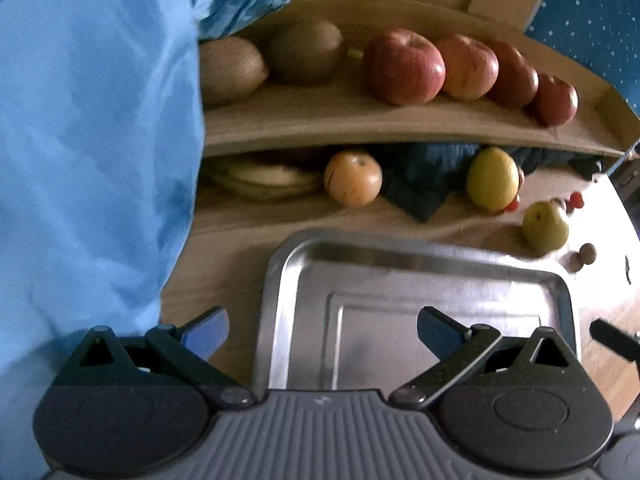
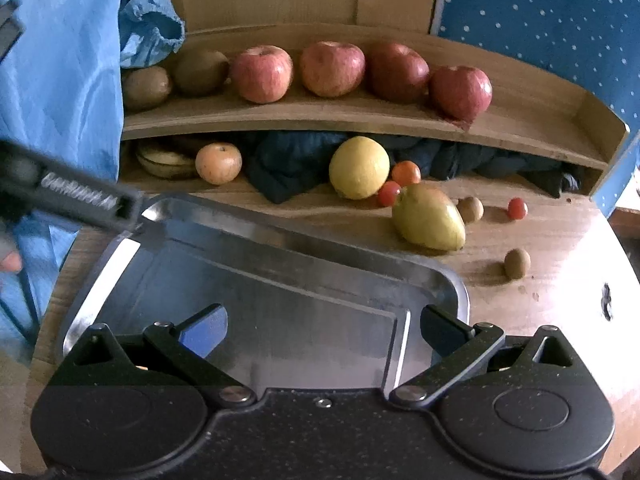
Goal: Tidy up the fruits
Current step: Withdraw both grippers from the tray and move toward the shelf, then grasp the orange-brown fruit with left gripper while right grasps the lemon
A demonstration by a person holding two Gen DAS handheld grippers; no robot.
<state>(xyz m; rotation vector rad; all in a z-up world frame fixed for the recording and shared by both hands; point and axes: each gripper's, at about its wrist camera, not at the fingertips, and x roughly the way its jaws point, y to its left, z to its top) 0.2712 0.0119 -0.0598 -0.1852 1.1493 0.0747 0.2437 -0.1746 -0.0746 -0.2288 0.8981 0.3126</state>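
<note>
A steel tray (image 1: 280, 280) (image 2: 452, 280) lies on the wooden table with nothing in it. My left gripper (image 1: 322, 332) hovers open over its near left part, and my right gripper (image 2: 322, 328) is open over its near right part; neither holds anything. Several red apples (image 1: 404, 66) (image 2: 262, 74) and two kiwis (image 1: 304, 50) (image 2: 200, 70) line the upper shelf. Below it lie bananas (image 2: 166, 160), an orange fruit (image 1: 353, 178) (image 2: 218, 163) and a yellow citrus (image 1: 492, 180) (image 2: 359, 167). A green pear (image 1: 545, 226) (image 2: 428, 222) rests on the table.
Cherry tomatoes (image 2: 517, 208) and small brown fruits (image 2: 517, 263) are scattered right of the tray. Dark cloth (image 2: 288, 164) is stuffed under the shelf. A person's blue garment (image 1: 92, 140) fills the left side. The left gripper's body (image 2: 80, 196) reaches over the tray's far left corner.
</note>
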